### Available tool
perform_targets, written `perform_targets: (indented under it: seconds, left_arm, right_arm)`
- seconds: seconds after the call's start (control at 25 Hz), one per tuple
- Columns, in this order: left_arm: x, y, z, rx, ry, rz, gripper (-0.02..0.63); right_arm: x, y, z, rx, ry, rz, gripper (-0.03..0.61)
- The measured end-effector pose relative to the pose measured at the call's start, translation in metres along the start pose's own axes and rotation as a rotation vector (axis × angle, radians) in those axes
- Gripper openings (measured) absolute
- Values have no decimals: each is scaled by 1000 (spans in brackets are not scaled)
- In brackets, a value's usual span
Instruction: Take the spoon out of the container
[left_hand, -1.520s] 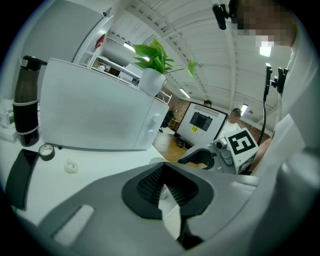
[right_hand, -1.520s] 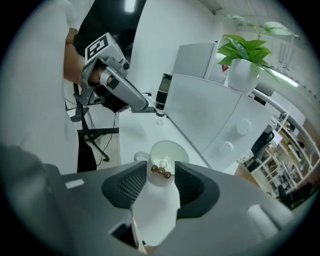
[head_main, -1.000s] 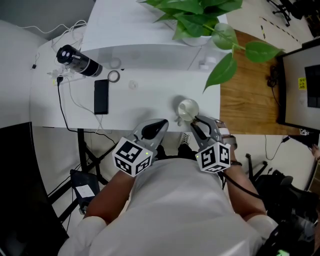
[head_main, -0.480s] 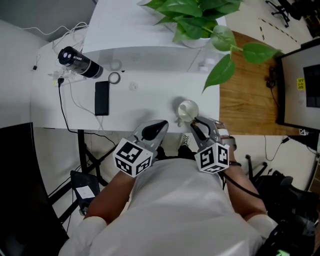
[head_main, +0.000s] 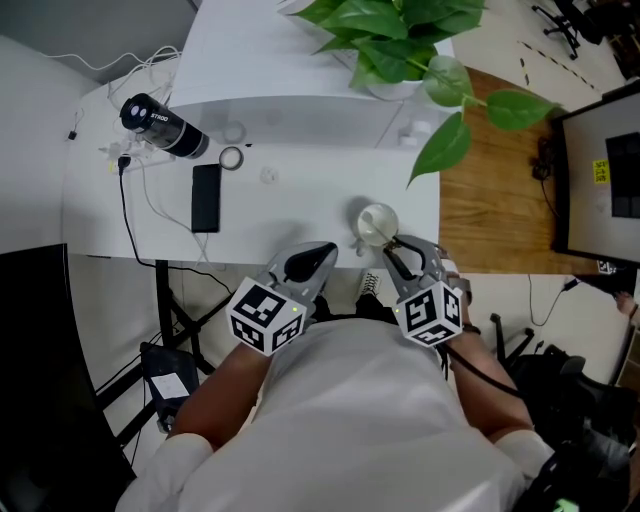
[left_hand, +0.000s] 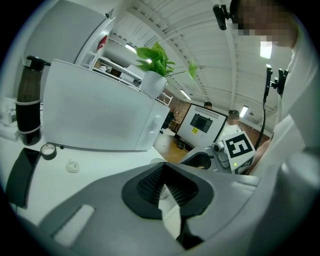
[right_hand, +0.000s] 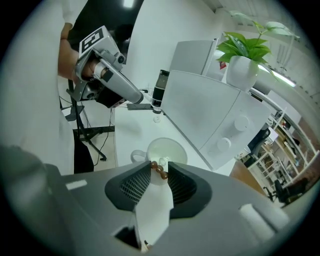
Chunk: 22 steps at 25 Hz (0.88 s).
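A white cup (head_main: 377, 222) stands near the table's front edge. In the right gripper view the cup (right_hand: 165, 149) is just beyond the jaws. The spoon's brown beaded handle end (right_hand: 156, 168) sticks out of it, between the jaw tips. My right gripper (right_hand: 159, 169) is closing around that handle, and a narrow gap still shows beside the beads. In the head view the right gripper (head_main: 392, 240) reaches the cup's near side; the spoon is too small to make out there. My left gripper (head_main: 318, 250) hangs left of the cup with its tips together (left_hand: 162, 184) and nothing in them.
A black phone (head_main: 205, 196), a tape roll (head_main: 230, 158) and a dark bottle (head_main: 160, 125) with cables lie on the left of the white table (head_main: 290, 215). A white appliance (head_main: 300, 90) with a potted plant (head_main: 400, 40) on it stands behind the cup.
Almost nothing differs. The right gripper has stayed at the cup's near side and the left gripper has not moved.
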<state>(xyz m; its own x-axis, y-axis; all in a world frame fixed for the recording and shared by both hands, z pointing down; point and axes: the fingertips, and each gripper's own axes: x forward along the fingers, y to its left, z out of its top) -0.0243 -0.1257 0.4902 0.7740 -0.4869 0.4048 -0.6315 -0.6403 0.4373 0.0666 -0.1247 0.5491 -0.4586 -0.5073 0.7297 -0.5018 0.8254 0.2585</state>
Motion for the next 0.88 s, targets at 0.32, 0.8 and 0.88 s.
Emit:
perform_targets:
  seconds: [0.32,0.8,0.88]
  left_arm:
    - [-1,1,3,-2,-4,-1,3]
    - [0,-1,11,14,-16,-14,3]
    - [0,-1,13,21,-17,-18,3]
  right_arm:
    - [-4,-11,1,271,-59,36,112]
    - [-24,-25,22,291,-129,16,107]
    - [-27,-28,25,297,-136,11,106]
